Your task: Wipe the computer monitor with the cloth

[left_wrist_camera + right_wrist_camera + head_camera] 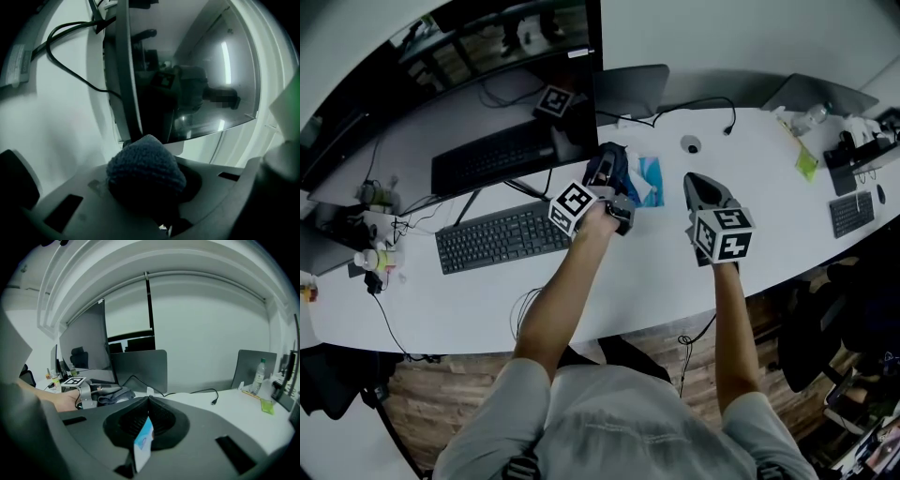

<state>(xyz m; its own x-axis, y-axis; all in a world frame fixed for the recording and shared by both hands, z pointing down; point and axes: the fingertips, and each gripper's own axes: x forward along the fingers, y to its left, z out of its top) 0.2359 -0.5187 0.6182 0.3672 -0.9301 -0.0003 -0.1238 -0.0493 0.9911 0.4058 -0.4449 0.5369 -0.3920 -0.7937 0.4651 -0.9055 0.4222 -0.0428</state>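
**Desk editor:** What is on the surface?

**Photographer:** A long, curved white desk (656,272) over a wood-plank floor (431,394). A black keyboard (502,236) lies in front of the dark monitor (487,84). A black cable (703,105) trails across the desk top towards a grey partition panel (630,89). A blue-and-white packet (649,178) lies just beside the left gripper (611,187).

**Desk editor:** And the grippers?

**Photographer:** The left one is clamped on a dark blue cloth (145,168), held up at the monitor's lower right corner. I cannot tell whether cloth and screen touch. The right gripper (698,186) hangs over bare desk, well clear of the monitor. Its jaws are drawn together tip to tip, with a small blue-and-white tab (143,442) showing in the seam.

**Desk editor:** The room behind?

**Photographer:** A plain white wall (201,324). A clear bottle (258,376) stands at the desk's far right, beside a second grey panel (251,366).
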